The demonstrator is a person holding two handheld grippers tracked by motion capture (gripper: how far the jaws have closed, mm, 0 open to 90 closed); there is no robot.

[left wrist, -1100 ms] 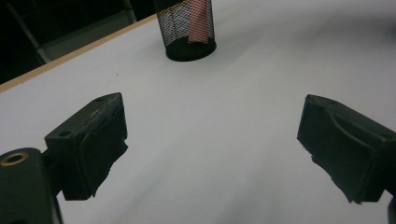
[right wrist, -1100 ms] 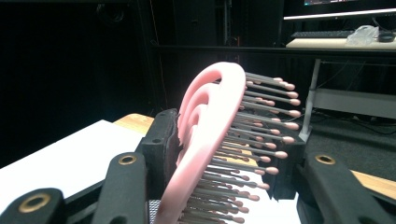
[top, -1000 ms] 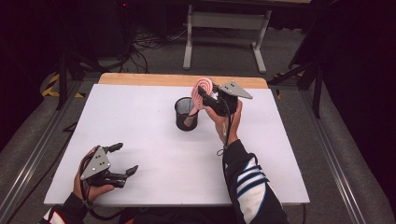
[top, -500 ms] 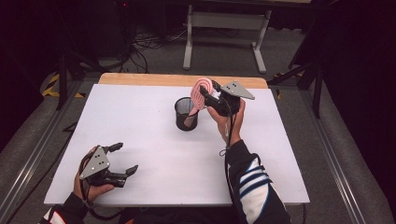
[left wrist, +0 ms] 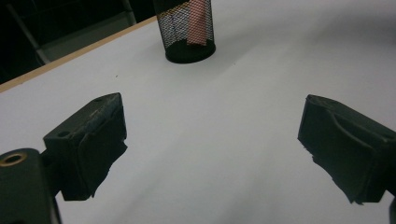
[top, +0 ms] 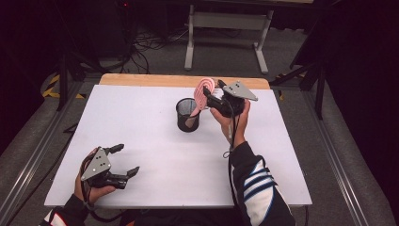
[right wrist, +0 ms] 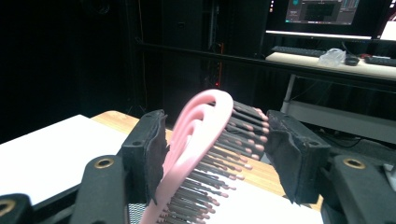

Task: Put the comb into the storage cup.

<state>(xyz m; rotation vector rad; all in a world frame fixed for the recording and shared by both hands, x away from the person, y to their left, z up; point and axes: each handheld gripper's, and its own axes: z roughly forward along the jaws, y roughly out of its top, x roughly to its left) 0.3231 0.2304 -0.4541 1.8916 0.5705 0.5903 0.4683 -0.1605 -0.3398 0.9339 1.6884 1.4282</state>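
Observation:
A pink hairbrush with dark bristles stands tilted, its handle down inside a black mesh cup at the table's middle back. My right gripper is at the brush head. In the right gripper view the brush lies between the pads; its pink back rests against the left pad, and the bristle tips stand just off the right pad. These jaws have just been opening. My left gripper rests open near the front left edge, nothing between its jaws. The cup is far ahead of it.
The white table top has a wooden strip along its far edge. Beyond it are a metal stand's legs, cables on the floor and dark frames at both sides. A desk with monitors shows behind in the right gripper view.
In the high view both hands stay where they were. The brush still stands in the cup beside the right gripper.

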